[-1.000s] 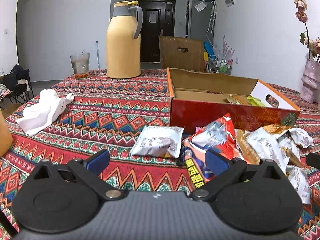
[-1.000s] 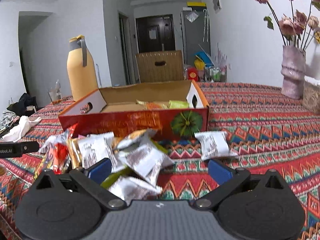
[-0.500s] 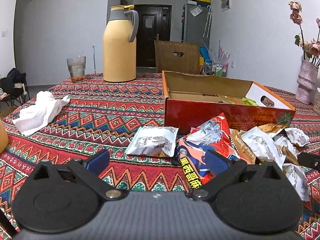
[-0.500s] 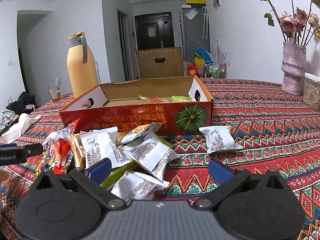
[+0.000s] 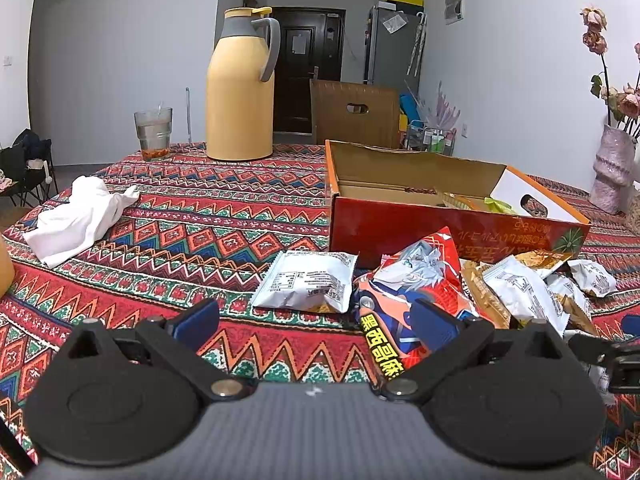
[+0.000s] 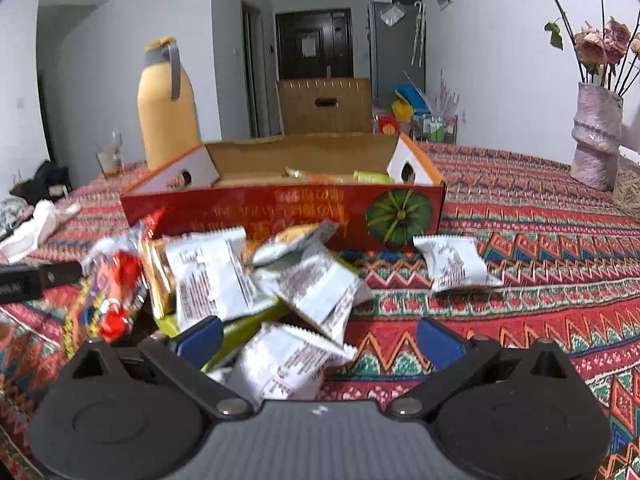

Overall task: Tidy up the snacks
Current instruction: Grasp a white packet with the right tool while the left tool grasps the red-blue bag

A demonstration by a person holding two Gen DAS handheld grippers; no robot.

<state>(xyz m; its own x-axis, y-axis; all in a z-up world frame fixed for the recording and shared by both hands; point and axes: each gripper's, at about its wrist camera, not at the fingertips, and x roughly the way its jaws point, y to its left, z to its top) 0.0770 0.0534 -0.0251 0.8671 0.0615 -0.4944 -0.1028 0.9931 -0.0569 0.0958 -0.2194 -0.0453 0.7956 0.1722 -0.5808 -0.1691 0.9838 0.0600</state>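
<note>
While both my left gripper (image 5: 316,320) and right gripper (image 6: 318,332) hung spread and empty, the snack packets (image 6: 308,284) lay heaped before the red carton (image 6: 280,208); overlapping wrappers risked a double grab.

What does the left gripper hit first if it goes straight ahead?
Probably the white snack packet lying flat just ahead of the open left gripper; the red cartoon-printed bag sits by its right finger. Depth is uncertain.

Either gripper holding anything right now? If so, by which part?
Nothing held. Left gripper and right gripper are both open above the loose snack packets; none is clamped between fingers.
</note>
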